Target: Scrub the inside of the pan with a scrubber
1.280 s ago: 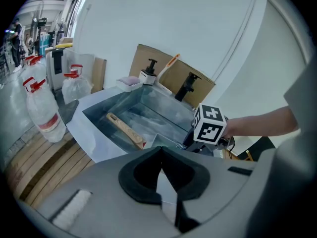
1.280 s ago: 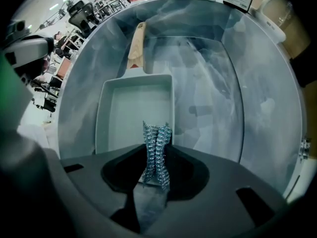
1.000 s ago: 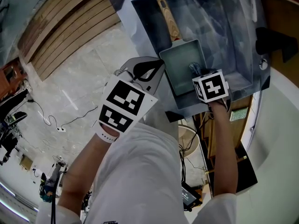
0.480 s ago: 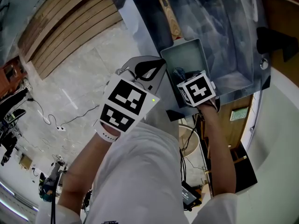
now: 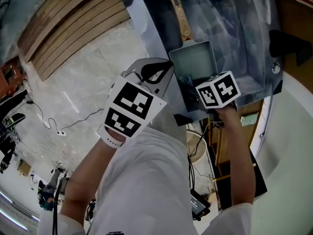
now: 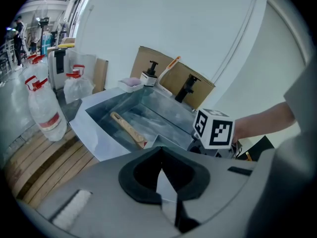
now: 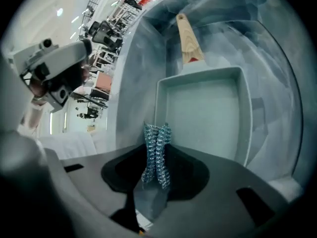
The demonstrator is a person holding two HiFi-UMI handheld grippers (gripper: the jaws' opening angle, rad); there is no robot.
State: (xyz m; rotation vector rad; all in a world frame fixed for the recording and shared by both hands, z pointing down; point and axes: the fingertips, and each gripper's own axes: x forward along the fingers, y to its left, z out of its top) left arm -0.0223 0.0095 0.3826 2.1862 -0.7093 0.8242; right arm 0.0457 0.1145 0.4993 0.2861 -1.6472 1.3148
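Pan [image 5: 195, 58]: rectangular, pale grey-green metal, raised walls, light wooden handle [image 5: 180, 18]. It lies flat on the floor of the steel sink [image 5: 230, 23], its body close to the sink's near edge and left of middle, and the handle runs toward the far edge. Inside looks bare and dull, with no suds or water that I can make out. Right gripper [image 7: 154, 180]: fingers pressed together on a blue coiled-mesh scrubber [image 7: 157, 155], pinched along its lower half, the free end standing up past the tips. The scrubber hangs over the pan's near-left corner, by the rim; whether it touches metal I cannot tell. Left gripper [image 6: 161, 175]: fingers closed flat against each other, nothing between them, held outside the sink's near-left corner, well apart from the pan. Handling, as judgement: the pan is stiff and likely fairly light, and on smooth steel it should slide or pivot under a sideways scrub. The wooden handle is the place to pin it, being grippy and clear of the work. The scrubber is soft and springy, so the free end will flatten and splay under load; short strokes with firm downward pressure suit it.
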